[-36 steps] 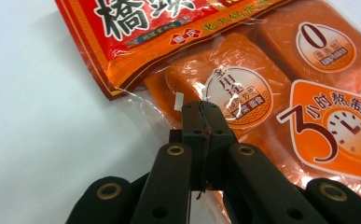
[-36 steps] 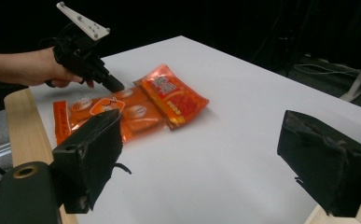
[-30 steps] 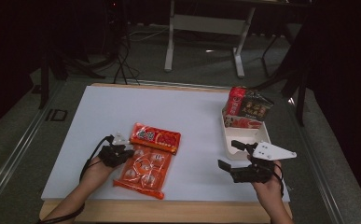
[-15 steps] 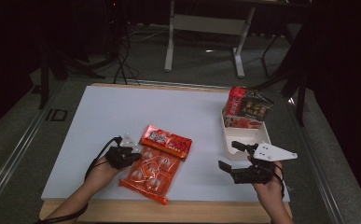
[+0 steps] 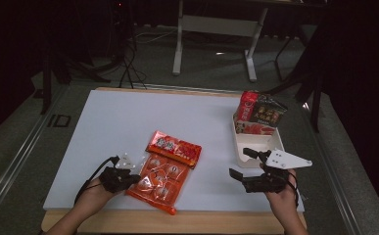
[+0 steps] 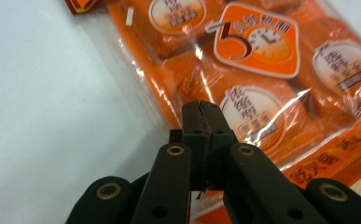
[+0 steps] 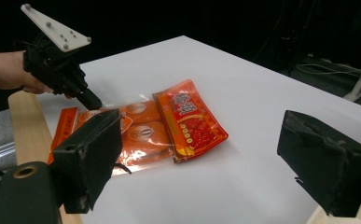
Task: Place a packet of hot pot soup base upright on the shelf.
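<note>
Left tool [image 5: 128, 177] clamped on the edge of the orange pack [image 5: 158, 182], which lies on the table [image 5: 108, 122] near the front edge, its far end under or against the red pack [image 5: 174, 148]; which one overlaps I cannot tell. Right tool [image 5: 241, 164] jaws apart, nothing between them.

Handling, judged: light, floppy film, slick; small wrapped pieces inside may shift. Pinch the flat seam, not the bulges.

Count: two packs loose on the table; one white bin [image 5: 255, 144] with at least two packs standing in it.
</note>
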`<state>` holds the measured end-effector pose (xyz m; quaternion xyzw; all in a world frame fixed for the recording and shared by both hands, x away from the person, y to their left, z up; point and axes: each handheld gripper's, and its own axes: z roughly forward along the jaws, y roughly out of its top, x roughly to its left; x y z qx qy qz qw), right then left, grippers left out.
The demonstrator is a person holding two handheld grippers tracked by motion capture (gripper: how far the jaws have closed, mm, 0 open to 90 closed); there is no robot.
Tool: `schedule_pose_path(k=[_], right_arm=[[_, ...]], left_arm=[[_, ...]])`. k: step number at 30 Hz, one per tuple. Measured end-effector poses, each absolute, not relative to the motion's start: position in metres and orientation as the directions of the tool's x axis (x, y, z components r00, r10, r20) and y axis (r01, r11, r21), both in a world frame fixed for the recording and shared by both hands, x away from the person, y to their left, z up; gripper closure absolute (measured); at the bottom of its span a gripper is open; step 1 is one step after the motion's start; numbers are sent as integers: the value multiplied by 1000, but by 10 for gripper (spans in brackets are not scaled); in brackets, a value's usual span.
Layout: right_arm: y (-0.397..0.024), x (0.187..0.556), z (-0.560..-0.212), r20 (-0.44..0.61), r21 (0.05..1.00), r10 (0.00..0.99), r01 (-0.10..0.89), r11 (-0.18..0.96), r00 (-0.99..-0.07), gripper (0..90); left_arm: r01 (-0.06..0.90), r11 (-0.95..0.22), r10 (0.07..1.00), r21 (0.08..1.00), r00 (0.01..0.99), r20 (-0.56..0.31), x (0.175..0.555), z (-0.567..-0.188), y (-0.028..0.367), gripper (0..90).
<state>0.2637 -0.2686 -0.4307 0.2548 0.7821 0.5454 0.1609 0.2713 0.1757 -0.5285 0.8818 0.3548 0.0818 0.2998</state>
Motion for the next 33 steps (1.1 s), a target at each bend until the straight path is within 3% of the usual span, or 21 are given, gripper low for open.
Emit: schedule_pose_path(k=[33], right_arm=[[-263,263,-433,-8,938,545,183,296,-838,153]], left_arm=[[538,-559,590,630,793,-153,265,-533,122,897]])
